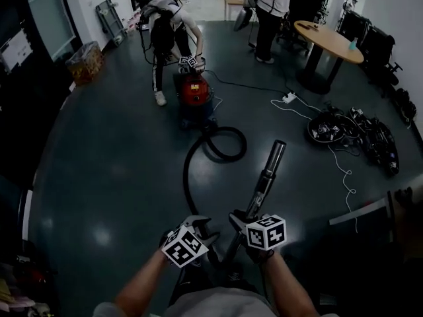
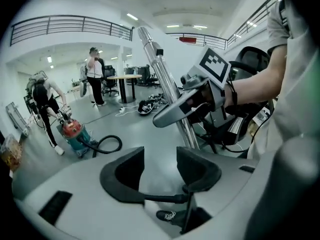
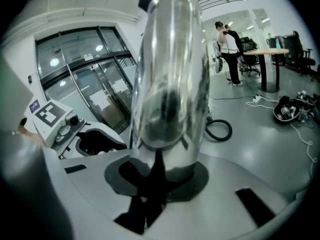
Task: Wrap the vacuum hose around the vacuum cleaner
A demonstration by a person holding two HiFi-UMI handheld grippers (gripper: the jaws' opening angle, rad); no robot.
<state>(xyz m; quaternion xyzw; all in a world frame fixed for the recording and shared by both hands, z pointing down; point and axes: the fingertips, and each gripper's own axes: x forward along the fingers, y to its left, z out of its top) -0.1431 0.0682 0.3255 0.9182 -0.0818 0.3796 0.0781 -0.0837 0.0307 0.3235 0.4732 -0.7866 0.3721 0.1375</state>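
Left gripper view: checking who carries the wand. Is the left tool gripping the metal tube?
No, the left tool is open, with only floor between its jaws.

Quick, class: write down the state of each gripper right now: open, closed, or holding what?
Left gripper: open, nothing between its jaws.
Right gripper: shut on the vacuum's metal tube.

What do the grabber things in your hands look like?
The left gripper has a pale grey body and two black curved pads. The right gripper looks alike. Each carries a white cube with black square markers. Short pale sleeves.
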